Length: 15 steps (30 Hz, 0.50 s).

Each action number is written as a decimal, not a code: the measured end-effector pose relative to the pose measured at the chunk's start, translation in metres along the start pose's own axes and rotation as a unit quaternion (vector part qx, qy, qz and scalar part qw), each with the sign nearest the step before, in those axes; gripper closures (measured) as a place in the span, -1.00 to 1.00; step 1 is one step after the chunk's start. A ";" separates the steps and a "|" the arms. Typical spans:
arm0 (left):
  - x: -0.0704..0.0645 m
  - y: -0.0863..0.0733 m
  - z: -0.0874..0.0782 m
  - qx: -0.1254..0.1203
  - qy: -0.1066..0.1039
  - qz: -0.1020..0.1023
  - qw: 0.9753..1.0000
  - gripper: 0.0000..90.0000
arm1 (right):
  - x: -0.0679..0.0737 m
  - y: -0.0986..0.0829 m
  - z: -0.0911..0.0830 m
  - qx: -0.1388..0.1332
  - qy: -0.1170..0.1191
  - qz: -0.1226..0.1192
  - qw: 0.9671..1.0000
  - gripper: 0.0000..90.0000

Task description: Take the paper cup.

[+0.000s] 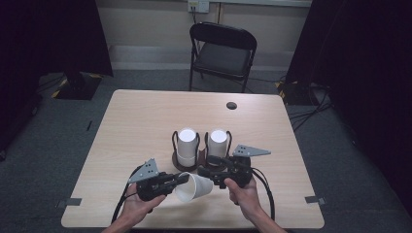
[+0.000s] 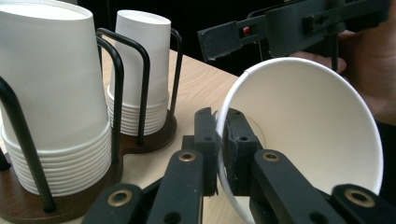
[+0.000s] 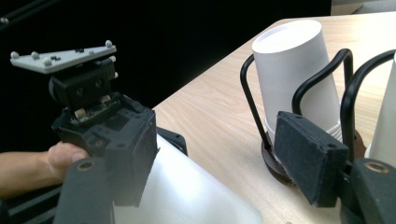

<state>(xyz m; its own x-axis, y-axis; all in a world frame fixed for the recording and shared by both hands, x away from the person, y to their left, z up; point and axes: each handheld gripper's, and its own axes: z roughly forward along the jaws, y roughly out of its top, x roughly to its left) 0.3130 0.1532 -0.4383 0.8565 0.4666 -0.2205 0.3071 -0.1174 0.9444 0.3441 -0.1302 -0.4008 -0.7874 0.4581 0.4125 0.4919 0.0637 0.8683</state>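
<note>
Left gripper (image 1: 182, 178): nearest the person, at the front of the table (image 1: 141, 121); its jaws are pinched on the rim of a paper cup (image 1: 193, 187), one jaw inside the wall and one outside.
Paper cup: white, plain, lying on its side between the two grippers, mouth turned toward the right gripper; in the left gripper view (image 2: 303, 135) the thin rolled rim and the smooth inside show.
Right gripper (image 1: 210, 165): just beside the cup's far right; its jaws stand wide apart with nothing between them, seen in its own view (image 3: 224, 158).
Cup holder (image 1: 187, 162): a dark round-based stand with black wire loops, just past the grippers.
Cup stacks (image 1: 186, 145): two white stacks, upside down in the holder, side by side.
Chair (image 1: 221, 53): black, folding, beyond the table's far edge.
</note>
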 end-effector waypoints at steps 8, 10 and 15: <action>0.003 0.001 -0.004 0.009 0.011 -0.007 1.000 0.90 | 0.005 0.003 -0.005 0.007 -0.023 -0.042 0.999 -0.32; 0.003 0.001 -0.005 0.013 0.012 -0.013 1.000 0.90 | 0.005 0.002 -0.006 0.011 -0.026 -0.053 0.998 -0.32; 0.005 0.002 -0.006 0.024 0.011 -0.017 1.000 0.90 | 0.008 -0.001 -0.008 0.034 -0.030 -0.088 0.995 -0.35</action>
<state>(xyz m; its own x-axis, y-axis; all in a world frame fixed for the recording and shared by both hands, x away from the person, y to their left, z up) 0.3153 0.1604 -0.4362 0.8361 0.4896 -0.2474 0.3563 -0.1417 0.9236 0.3342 -0.1340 -0.3958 -0.8408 0.4870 0.2366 0.3738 0.2059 0.9044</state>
